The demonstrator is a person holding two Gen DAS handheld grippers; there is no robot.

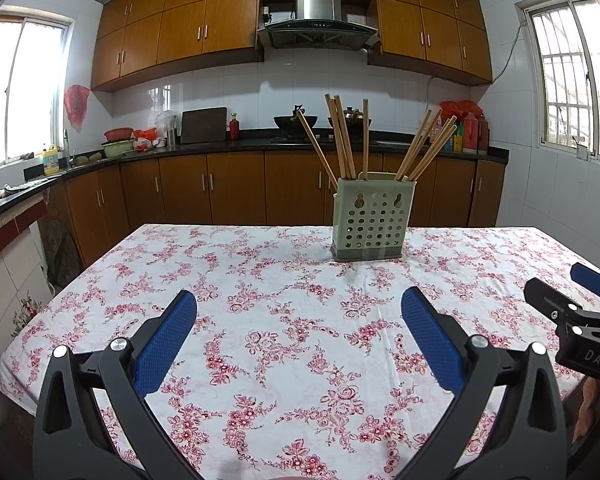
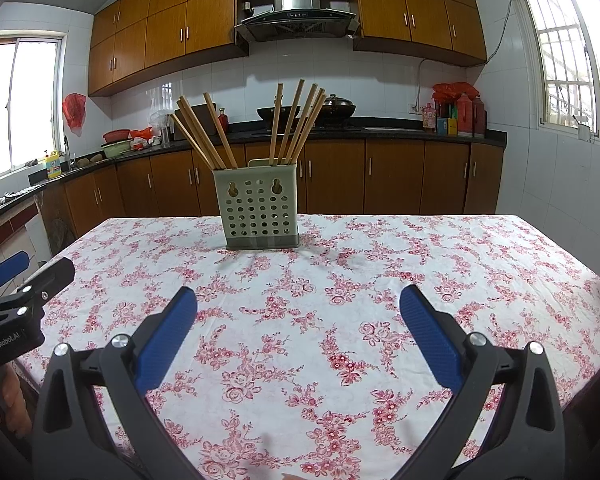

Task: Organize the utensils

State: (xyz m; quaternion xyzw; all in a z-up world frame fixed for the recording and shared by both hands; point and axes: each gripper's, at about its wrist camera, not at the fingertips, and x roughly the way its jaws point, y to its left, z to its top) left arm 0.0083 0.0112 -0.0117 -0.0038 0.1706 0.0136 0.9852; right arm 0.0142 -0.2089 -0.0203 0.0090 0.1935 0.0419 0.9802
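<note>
Where the left wrist view looks forward, the left gripper [image 1: 299, 312] is seen spread wide with nothing held between its blue pads [image 1: 166, 342]. It is poised over a tabletop [image 1: 260, 280] covered by a white cloth printed with pink flowers. A pale green perforated utensil holder [image 1: 368, 218] is found upright on the cloth at about one o'clock from the gripper, well apart from it. Wooden chopsticks [image 1: 342, 136] are stood in the holder, fanned in two bunches leaning to either side. The right gripper [image 1: 580, 308] is caught at the three o'clock edge of this view.

From the right wrist view, the right gripper [image 2: 298, 312] is shown likewise wide open and empty above the same cloth. The utensil holder [image 2: 258, 208] is placed at about eleven o'clock, well apart, with the chopsticks [image 2: 296, 120] rising from its top. The left gripper [image 2: 24, 280] is seen at nine o'clock. Wooden kitchen cabinets [image 2: 380, 176] are visible behind the tabletop.
</note>
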